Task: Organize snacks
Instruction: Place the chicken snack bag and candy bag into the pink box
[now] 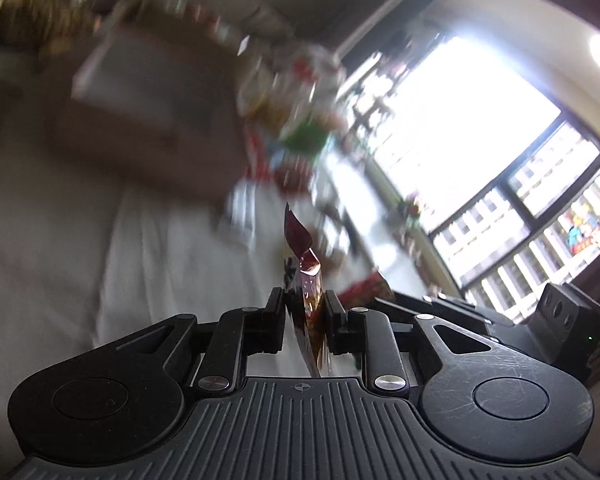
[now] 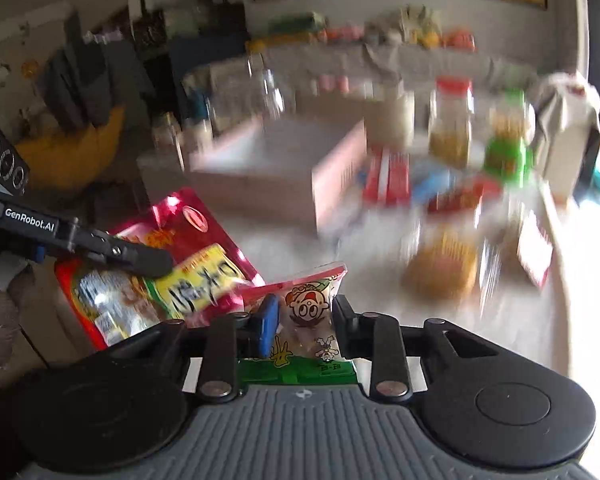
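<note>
On my left wrist feed, the left gripper [image 1: 305, 312] was clamped on a red snack bag [image 1: 306, 280], seen edge-on: the bag stood up between the two pads with its crumpled top above them and its lower end hanging down towards the gripper body. Beyond it everything was smeared with blur, but I could make out a brown box [image 1: 148, 92] on the white table [image 1: 172, 264], a jumble of coloured packets [image 1: 296, 128] just right of the box, and a bright window [image 1: 480, 140] on the right.

From my right wrist feed, the right gripper [image 2: 305, 316] was closed on a small packet with a cartoon face [image 2: 312, 312], red strip at the top and green band at the bottom, held upright between the pads. To its left I saw the left gripper [image 2: 148, 260] from the side, its fingers pinching the same red snack bag [image 2: 168, 264], which faced this camera flat with a yellow label. The two snacks were close together, and I could not tell whether they touched. Both were held up off the table [image 2: 284, 248]. Farther back stood the box [image 2: 284, 168], open at the top, with a red-capped jar [image 2: 452, 124] and a green-lidded container [image 2: 508, 152] to its right, all blurred.
</note>
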Demonstrator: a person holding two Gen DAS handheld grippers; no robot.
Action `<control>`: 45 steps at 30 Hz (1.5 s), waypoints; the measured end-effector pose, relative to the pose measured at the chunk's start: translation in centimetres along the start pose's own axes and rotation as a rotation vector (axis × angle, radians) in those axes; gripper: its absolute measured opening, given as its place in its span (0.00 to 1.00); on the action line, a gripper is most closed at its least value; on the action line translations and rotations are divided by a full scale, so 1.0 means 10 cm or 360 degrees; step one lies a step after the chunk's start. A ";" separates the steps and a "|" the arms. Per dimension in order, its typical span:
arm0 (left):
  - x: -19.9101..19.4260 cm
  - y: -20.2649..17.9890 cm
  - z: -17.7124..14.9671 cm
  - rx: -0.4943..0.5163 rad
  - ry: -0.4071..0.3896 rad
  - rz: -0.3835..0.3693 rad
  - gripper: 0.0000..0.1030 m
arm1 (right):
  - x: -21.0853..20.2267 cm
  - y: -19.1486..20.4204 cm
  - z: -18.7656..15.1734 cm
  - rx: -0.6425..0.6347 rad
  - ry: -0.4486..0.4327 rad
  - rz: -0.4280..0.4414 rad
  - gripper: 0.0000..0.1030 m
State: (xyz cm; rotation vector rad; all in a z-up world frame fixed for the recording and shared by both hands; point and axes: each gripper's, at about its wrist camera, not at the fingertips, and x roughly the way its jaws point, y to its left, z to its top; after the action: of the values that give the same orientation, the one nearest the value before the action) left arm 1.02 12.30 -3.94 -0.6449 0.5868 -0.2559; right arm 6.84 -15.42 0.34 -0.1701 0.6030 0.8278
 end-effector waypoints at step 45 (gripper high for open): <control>0.70 0.48 0.53 0.0058 -0.0062 0.0280 0.23 | 1.83 -0.33 0.38 0.0337 0.0300 -0.0141 0.63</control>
State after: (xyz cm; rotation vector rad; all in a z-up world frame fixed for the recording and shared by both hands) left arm 10.02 15.83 -6.54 -0.5578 0.5963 -0.0887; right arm 20.46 -4.52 -7.20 -0.0813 0.8503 0.6610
